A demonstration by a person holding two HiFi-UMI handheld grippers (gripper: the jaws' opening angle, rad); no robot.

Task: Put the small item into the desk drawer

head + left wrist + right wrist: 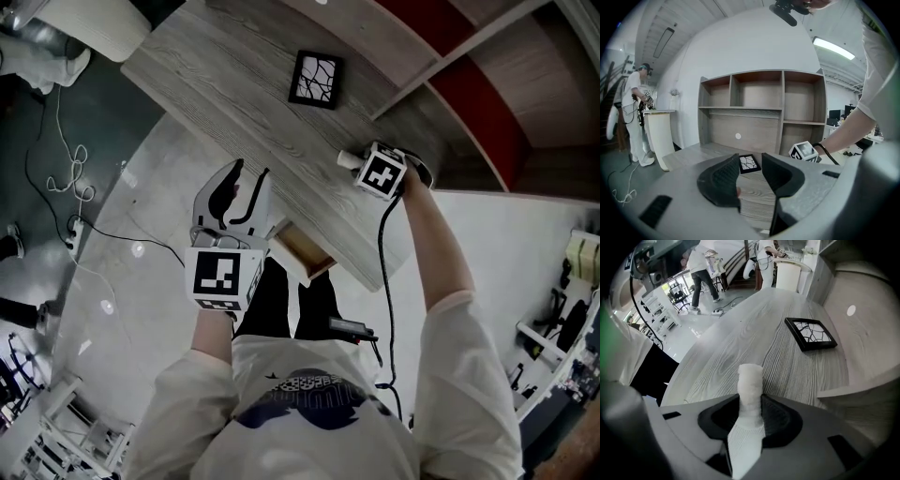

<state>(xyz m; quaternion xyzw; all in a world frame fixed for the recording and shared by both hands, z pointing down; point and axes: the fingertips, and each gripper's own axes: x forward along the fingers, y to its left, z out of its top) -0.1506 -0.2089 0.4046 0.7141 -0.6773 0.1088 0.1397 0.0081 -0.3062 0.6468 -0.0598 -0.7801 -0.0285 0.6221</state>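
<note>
The small item [750,385] is a white wrapped roll, standing upright between the jaws of my right gripper [750,403], which is shut on it. In the head view the right gripper [371,169] is over the grey wooden desk [234,84] near the shelf unit, with the white item [348,159] sticking out to its left. Under the desk's front edge, the desk drawer [306,251] is pulled out, showing a light wood inside. My left gripper [249,172] hovers at the desk's front edge beside the drawer. Seen from the left gripper view, the left gripper [749,163] is open and holds nothing.
A black picture frame [316,78] with a white crackle pattern lies flat on the desk. A shelf unit [759,110] rises at the back of the desk. A white cable [66,164] trails across the floor at the left. A person [636,117] in white stands beside a white counter [660,131].
</note>
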